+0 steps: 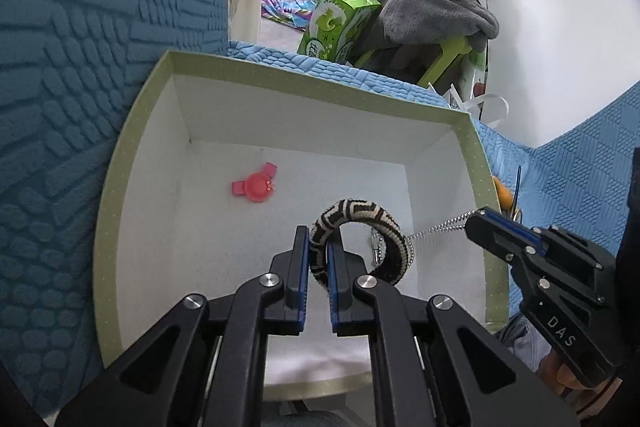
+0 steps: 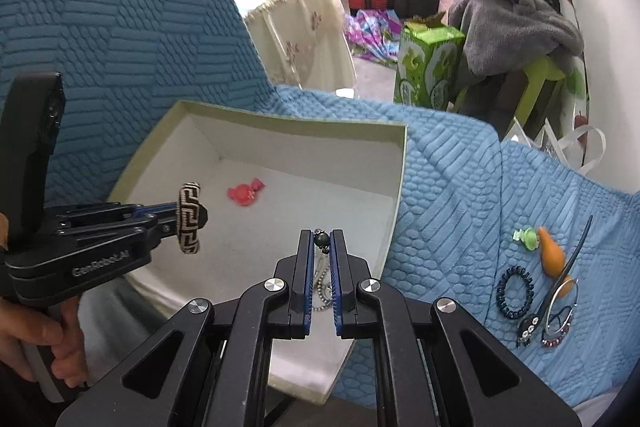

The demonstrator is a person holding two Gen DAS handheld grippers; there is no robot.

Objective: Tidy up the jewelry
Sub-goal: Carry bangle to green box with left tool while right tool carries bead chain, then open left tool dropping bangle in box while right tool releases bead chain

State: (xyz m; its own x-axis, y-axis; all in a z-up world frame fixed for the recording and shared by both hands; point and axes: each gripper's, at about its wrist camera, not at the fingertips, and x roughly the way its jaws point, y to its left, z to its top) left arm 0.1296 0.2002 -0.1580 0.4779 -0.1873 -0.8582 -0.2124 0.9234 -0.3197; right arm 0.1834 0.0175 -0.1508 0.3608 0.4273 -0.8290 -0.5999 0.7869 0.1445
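My left gripper is shut on a black-and-cream woven bangle and holds it just above the white floor of an open box with a green rim. A red hair clip lies on the box floor, further in and to the left. Over the box's right side, my right gripper is shut on a silver bead chain with a dark bead; the chain hangs down between its fingers. In the right wrist view the left gripper and the bangle are at the left.
The box stands on a blue quilted cover. To its right lie a green clip, an orange piece, a dark bead bracelet, a hoop and a black hair clip. A green carton and clothes stand beyond.
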